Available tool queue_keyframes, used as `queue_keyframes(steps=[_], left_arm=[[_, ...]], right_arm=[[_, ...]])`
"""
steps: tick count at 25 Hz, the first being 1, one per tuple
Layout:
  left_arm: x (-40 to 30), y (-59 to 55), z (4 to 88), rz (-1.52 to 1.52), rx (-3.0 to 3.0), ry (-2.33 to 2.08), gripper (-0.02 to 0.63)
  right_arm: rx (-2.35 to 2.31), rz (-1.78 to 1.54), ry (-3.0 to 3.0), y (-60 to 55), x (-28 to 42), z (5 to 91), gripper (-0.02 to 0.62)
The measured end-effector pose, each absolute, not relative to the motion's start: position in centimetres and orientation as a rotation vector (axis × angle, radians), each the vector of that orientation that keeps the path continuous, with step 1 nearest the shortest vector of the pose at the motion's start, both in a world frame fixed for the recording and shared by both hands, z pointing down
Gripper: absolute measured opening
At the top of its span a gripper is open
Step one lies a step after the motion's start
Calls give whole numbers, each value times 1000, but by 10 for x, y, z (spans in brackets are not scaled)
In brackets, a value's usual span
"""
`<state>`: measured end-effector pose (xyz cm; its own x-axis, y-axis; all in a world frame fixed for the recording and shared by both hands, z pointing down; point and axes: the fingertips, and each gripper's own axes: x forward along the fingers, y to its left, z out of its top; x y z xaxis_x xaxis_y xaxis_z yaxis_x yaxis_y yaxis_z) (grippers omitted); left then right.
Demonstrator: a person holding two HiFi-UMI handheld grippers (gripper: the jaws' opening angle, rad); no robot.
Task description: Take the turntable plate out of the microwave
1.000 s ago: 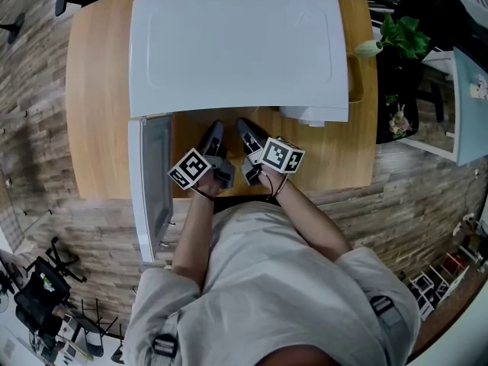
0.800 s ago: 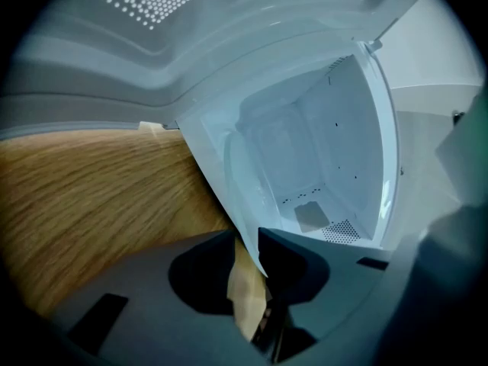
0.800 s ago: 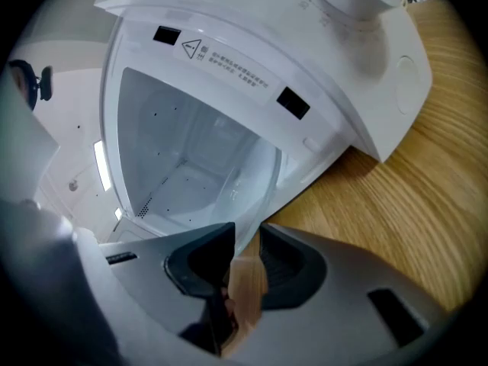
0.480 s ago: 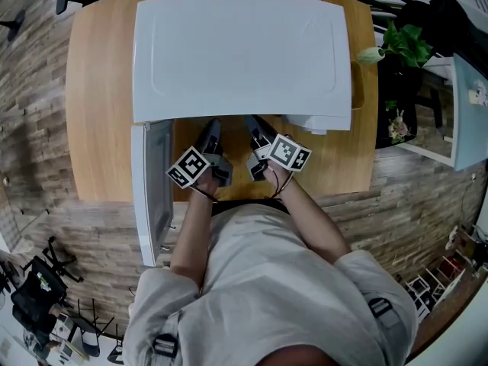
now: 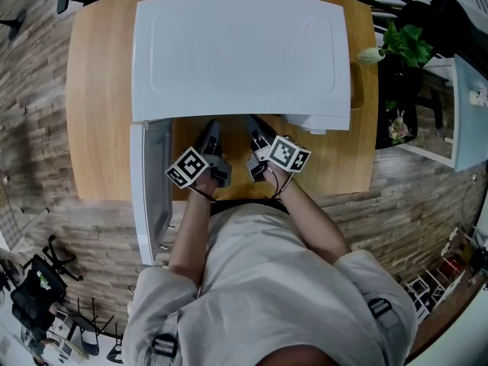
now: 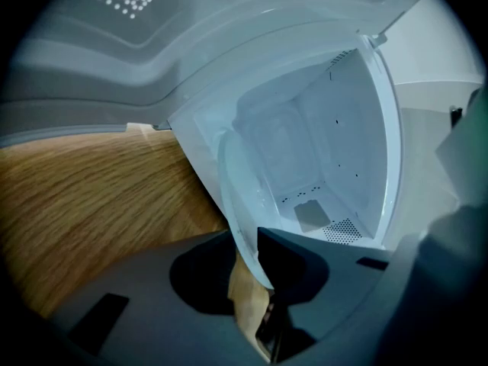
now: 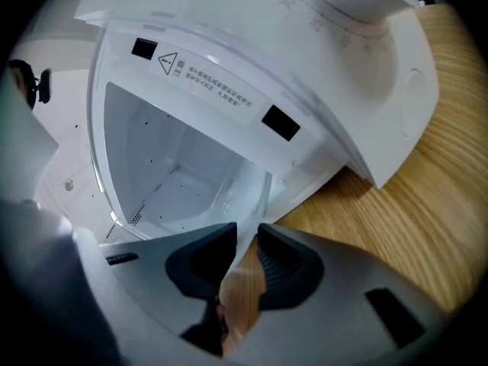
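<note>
The microwave [image 5: 240,52] covers the table's [image 5: 99,90] back and middle. Its door [image 5: 149,197] is open past the front-left edge. The turntable plate [image 6: 238,219] lies in its opening. 1 plant [image 5: 404,36] stands beyond the right edge.

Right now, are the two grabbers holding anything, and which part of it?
Yes, the glass turntable plate. The left gripper and right gripper each have its near rim between their jaws, which are closing on it.

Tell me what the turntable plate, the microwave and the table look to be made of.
The turntable plate looks like clear glass: the cavity shows through it and its rim glints. The microwave has a smooth white casing, either painted metal or plastic. The table is wood or wood-look laminate, with visible grain.
</note>
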<state>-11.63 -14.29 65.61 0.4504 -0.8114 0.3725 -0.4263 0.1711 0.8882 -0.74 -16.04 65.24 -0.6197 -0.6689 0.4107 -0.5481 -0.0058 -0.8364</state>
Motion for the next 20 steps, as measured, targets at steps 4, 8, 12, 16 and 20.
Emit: queue_keyframes(steps=[4, 8, 12, 16, 20], left_arm=[[-114, -135, 657, -391, 1443, -1170, 101], [-113, -127, 657, -389, 1436, -1179, 101], [-112, -119, 657, -396, 1430, -1185, 101], [-110, -113, 657, -399, 1427, -1193, 101], [-110, -108, 657, -406, 1423, -1197, 101]], right_arm=[[-1316, -1717, 2130, -154, -6, 653, 89], [-1346, -1723, 2146, -146, 1, 659, 89], [-1301, -1734, 2160, -140, -3, 654, 89], [-1293, -1741, 2166, -133, -2, 655, 89], [-1291, -1745, 2164, -129, -1, 654, 86]])
